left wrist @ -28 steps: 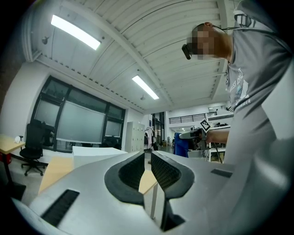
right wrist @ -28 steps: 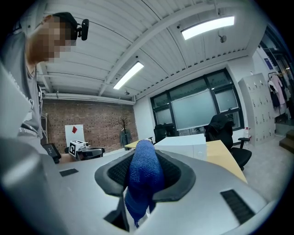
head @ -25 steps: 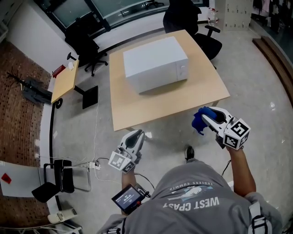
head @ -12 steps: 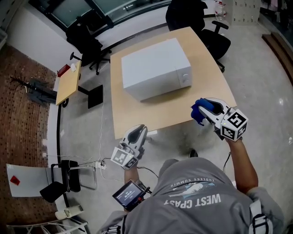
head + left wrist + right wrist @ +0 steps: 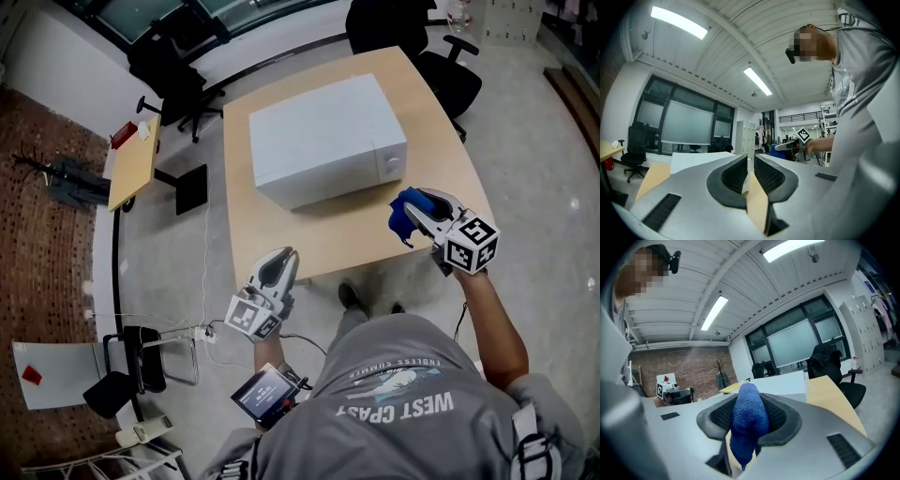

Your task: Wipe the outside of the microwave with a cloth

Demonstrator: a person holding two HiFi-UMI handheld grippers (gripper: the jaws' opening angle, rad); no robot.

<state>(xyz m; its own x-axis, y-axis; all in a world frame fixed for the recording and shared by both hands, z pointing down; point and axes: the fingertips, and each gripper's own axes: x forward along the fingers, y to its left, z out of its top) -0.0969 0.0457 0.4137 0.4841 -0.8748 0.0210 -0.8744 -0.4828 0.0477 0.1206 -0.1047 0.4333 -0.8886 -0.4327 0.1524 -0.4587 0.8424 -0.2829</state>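
Microwave [image 5: 323, 136]: white box, mid-surface [image 5: 309, 234], set back from the near edge. One round knob is visible on its face at the right end.

Cloth [image 5: 403, 221]: blue, bunched, and pinched between the right gripper [image 5: 419, 214] fingers. In the right gripper view it bulges above the pads and hangs below them [image 5: 749, 423]. It is held over the near right corner, just off the knob end of the microwave; contact cannot be judged.

Left gripper [image 5: 281, 259]: at the near left corner. Its fingers [image 5: 736, 174] are closed to a slit, with nothing between them.

Writing: shirt [image 5: 412, 394] print reads "WEST COAST" under a smaller line, apparently "ENDLESS SUMMER".
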